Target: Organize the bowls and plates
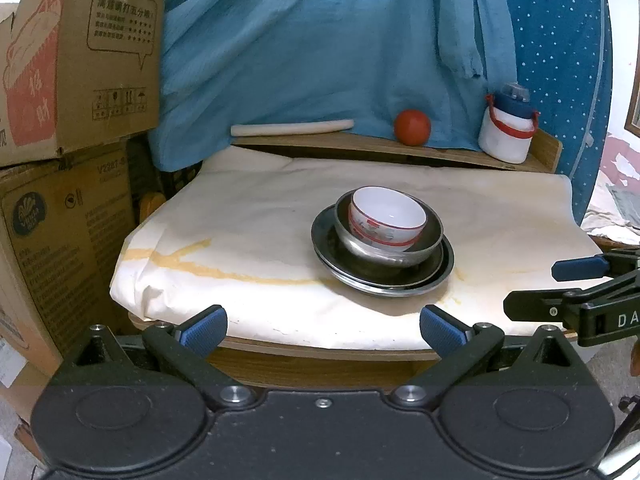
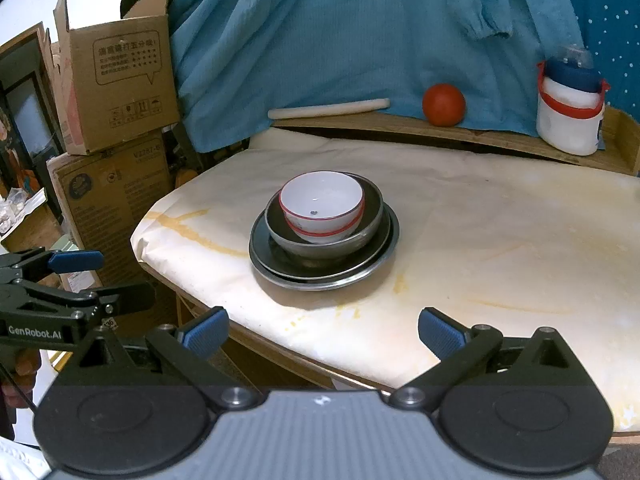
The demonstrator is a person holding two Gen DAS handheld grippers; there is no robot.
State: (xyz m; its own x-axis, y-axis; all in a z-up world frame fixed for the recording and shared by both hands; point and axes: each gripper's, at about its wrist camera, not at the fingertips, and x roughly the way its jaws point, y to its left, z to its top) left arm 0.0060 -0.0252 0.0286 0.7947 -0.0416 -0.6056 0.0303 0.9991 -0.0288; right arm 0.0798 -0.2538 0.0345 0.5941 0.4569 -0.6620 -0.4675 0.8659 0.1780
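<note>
A white bowl with a red rim (image 1: 390,216) (image 2: 322,205) sits inside a steel bowl (image 1: 360,240) (image 2: 368,216), which rests on stacked steel plates (image 1: 436,276) (image 2: 320,276) on the paper-covered table (image 1: 240,240) (image 2: 500,240). My left gripper (image 1: 322,330) is open, back at the table's near edge, nothing between its blue pads. My right gripper (image 2: 322,330) is also open and empty, short of the stack. Each gripper shows at the side of the other's view: the right one (image 1: 560,284) and the left one (image 2: 108,280), both apart from the dishes.
On the wooden shelf (image 1: 360,144) behind the table lie a white rolling pin (image 1: 292,127) (image 2: 328,108), a red tomato (image 1: 412,127) (image 2: 444,105) and a white jug with a blue lid (image 1: 506,128) (image 2: 570,112). Cardboard boxes (image 1: 72,80) (image 2: 116,80) stand stacked left. A blue cloth (image 1: 300,40) hangs behind.
</note>
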